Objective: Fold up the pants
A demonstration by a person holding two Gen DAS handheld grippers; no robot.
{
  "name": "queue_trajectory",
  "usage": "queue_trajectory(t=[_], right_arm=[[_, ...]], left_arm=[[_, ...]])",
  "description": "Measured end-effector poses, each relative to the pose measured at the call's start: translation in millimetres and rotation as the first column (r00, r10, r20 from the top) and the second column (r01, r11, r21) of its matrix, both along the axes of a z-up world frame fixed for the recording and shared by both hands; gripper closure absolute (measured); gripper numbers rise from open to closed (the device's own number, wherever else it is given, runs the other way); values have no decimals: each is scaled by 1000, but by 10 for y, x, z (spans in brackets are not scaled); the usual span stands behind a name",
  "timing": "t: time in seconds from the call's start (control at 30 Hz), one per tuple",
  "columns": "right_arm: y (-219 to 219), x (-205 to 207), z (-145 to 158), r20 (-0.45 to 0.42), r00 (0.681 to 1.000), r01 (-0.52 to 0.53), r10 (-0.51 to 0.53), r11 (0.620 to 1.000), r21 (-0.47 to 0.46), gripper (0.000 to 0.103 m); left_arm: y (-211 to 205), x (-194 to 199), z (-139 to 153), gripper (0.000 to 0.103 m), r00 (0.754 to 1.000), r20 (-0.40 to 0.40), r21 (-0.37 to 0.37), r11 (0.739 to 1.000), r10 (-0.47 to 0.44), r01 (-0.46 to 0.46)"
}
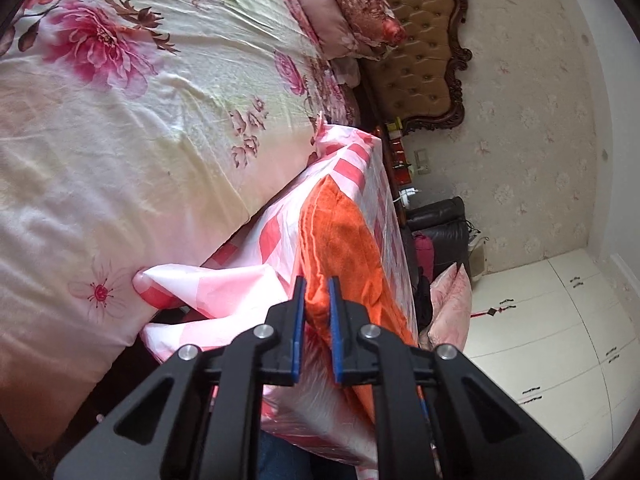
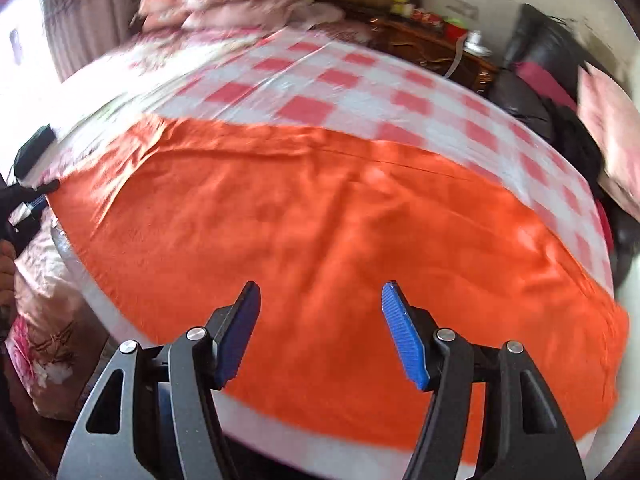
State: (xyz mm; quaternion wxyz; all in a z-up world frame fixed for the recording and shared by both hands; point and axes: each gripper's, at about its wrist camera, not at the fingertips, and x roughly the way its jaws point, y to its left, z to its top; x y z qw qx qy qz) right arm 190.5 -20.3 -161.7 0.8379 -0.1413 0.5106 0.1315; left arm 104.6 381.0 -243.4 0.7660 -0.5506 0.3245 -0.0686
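Fuzzy orange pants — glossy checked cloth

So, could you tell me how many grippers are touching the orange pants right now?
1. The left gripper is closed on the edge of the orange pants. The right gripper hangs open above the cloth, not touching it.

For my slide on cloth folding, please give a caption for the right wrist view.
Open right claw above orange pants spread on a pink checked cloth.
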Motion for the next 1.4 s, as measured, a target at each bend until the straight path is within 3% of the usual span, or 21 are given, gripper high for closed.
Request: queue_trajectory(t=[0.1,0.2,0.27,0.33,0.43,0.47,0.5,0.53,0.57,0.63,0.67,0.73,0.8,0.9,0.93,1.07,1.13,1.23,1.4], right_arm=[[62,33,-113,-3,1000,19,-19,999,-27,34],[-77,-30,-26,-12,999,40,-39,994,105,34],[-199,-83,46,-1,998,63,-64,987,144,34],[-422,-123,116,-29,994,108,-104,964,242,34],[-826,-199,219,-67,982,189,-176,910,369,34],[-1041,-228,264,-87,975,222,-205,875,430,34],[-1182,-235,292,-103,969,246,-224,846,473,34],[-1383,-261,315,-132,959,280,-249,798,534,33],[-1585,-275,323,-165,949,315,-270,745,589,33],[-2024,-325,320,-216,919,387,-331,642,662,33],[-2187,-352,317,-227,909,405,-349,609,682,33],[-2468,-408,305,-236,895,428,-378,577,696,33],[-2649,-466,263,-250,889,437,-383,554,709,33],[-2756,-443,187,-279,887,448,-369,533,718,33],[-2736,-416,170,-282,891,441,-355,537,719,33],[-2478,-156,123,-316,916,400,-246,555,729,33],[-2294,7,97,-350,916,398,-198,571,718,33],[-1972,254,50,-397,911,382,-113,592,709,33],[-1549,695,39,-405,910,341,-83,705,622,33]], left_arm=[[10,23,122,93,998,-50,32,999,25,-24],[-85,56,419,93,993,-108,188,982,42,-21],[-285,160,775,93,991,-130,341,940,40,7],[-582,289,1148,93,991,-134,502,864,23,48],[-1352,544,1705,93,991,-124,719,683,-53,126],[-1697,637,1839,93,988,-120,778,609,-95,153],[-2136,708,1939,93,981,-117,841,509,-158,182],[-2425,762,1963,93,973,-116,872,449,-201,197],[-2907,804,1934,93,953,-120,910,352,-277,217],[-3630,774,1743,93,913,-149,952,194,-379,236],[-4046,680,1538,93,875,-173,964,105,-453,245],[-4537,489,1115,93,805,-212,962,25,-555,270],[-4722,380,781,93,776,-222,957,22,-590,290],[-4755,299,505,93,778,-219,951,51,-589,306],[-4732,285,466,93,783,-215,952,54,-584,302],[-4611,232,570,93,805,-138,960,123,-577,253],[-4581,233,620,93,810,-111,962,142,-575,233],[-4581,220,653,93,814,-102,965,144,-572,222],[-4666,120,611,93,807,-105,977,92,-581,193]])
